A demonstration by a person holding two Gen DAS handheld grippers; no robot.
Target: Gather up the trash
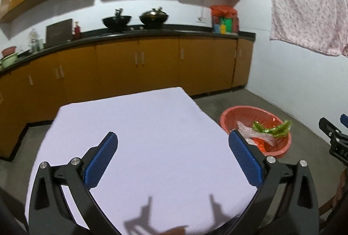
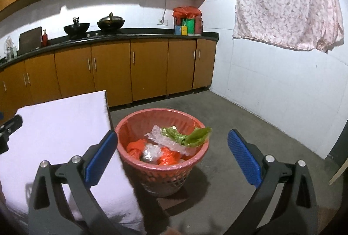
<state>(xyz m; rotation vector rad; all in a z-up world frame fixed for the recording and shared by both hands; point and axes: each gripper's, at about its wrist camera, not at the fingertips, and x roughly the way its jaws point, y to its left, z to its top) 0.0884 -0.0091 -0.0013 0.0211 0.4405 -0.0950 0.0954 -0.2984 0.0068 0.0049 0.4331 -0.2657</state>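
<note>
A pink waste basket with a pink liner stands on the floor right of the table; it also shows in the left wrist view. It holds a green wrapper, clear crumpled plastic and orange scraps. My right gripper is open and empty, hovering above and in front of the basket. My left gripper is open and empty above the white-covered table. Part of the right gripper shows at the right edge of the left wrist view.
The white table is at the left of the right wrist view. Orange kitchen cabinets with a black counter, two woks and a red bag run along the back wall. A floral cloth hangs at right. Grey concrete floor.
</note>
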